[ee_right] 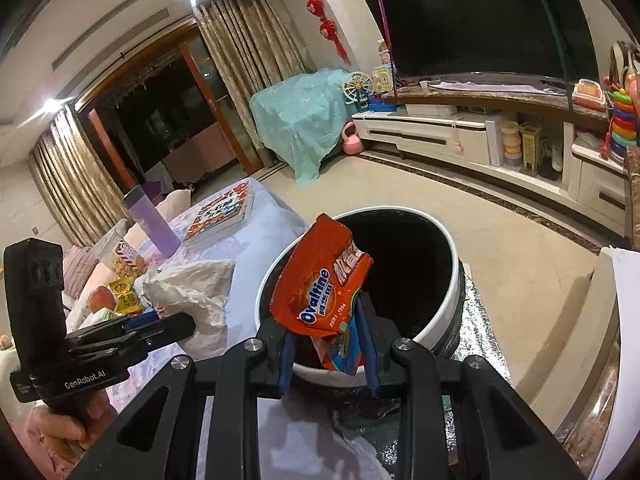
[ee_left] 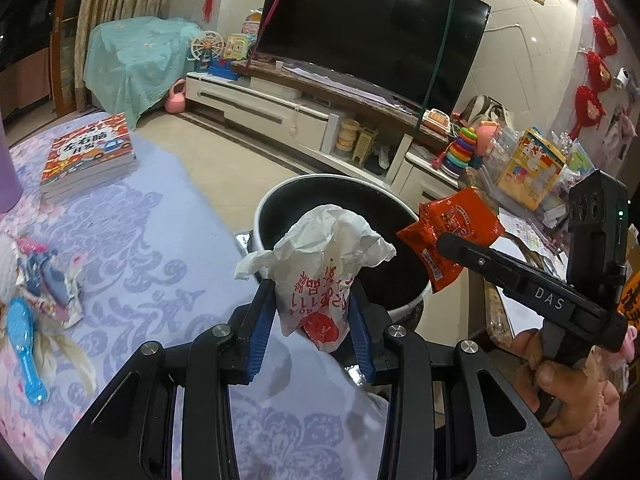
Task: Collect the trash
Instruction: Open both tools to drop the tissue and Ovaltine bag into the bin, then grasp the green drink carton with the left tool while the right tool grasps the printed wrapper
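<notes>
Two handheld grippers hold rubbish at a white-rimmed, black-lined bin (ee_right: 448, 280) standing beside a table draped in a lilac floral cloth (ee_left: 132, 248), presumably so each piece can drop straight in. Left gripper (ee_left: 312, 312): its blue pads pinch a crumpled white paper bag (ee_left: 320, 264) upright before the near rim. Right gripper (ee_right: 328, 344): its fingers clamp an orange Ovaltine wrapper (ee_right: 320, 280) over the rim's edge. Nothing blocks the bin's mouth. Picture books (ee_left: 88, 156), a blue hairbrush (ee_left: 26, 348) and a purple cup (ee_right: 150, 220) remain on the table.
</notes>
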The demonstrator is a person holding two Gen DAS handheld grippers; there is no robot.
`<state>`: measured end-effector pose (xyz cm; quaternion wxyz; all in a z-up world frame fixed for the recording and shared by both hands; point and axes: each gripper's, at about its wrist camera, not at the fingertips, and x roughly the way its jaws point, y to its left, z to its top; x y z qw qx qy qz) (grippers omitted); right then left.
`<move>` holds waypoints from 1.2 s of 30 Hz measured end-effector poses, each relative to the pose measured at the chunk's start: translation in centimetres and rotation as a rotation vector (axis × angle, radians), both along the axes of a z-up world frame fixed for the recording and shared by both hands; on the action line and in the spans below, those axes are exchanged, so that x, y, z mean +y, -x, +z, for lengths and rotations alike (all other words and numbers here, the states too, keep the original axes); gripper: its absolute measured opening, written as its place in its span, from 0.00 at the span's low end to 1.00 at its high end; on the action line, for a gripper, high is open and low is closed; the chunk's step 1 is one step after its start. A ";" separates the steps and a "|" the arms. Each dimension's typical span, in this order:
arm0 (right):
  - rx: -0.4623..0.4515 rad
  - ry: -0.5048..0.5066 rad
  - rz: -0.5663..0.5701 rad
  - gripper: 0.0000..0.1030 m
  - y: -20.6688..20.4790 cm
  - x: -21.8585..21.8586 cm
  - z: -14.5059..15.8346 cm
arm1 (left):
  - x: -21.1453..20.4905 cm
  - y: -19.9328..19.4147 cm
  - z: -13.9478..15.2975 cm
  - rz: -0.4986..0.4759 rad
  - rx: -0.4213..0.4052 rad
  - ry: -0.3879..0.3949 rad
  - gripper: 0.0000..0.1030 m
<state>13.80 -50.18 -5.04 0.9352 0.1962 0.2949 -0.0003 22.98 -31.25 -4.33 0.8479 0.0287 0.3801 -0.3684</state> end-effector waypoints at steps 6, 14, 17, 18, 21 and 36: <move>0.013 -0.009 0.003 0.28 -0.8 -1.0 -0.2 | -1.9 -1.3 -0.2 -0.018 0.007 -0.013 0.34; 0.046 -0.024 0.011 0.29 -2.4 -2.0 -0.9 | -4.1 -2.6 -0.3 -0.039 -0.006 -0.041 0.34; 0.054 -0.032 0.007 0.30 -2.8 -2.6 -1.1 | -4.9 -3.0 -0.7 -0.054 0.006 -0.055 0.35; 0.057 -0.031 0.005 0.30 -2.8 -2.7 -1.1 | -5.0 -3.1 -0.8 -0.059 0.006 -0.060 0.36; 0.066 -0.024 0.007 0.31 -3.4 -3.0 -1.0 | -5.5 -3.2 -1.3 -0.064 0.015 -0.081 0.39; 0.027 -0.056 -0.049 0.74 -1.5 -3.7 0.2 | -1.5 -2.2 -2.3 0.034 0.041 -0.048 0.64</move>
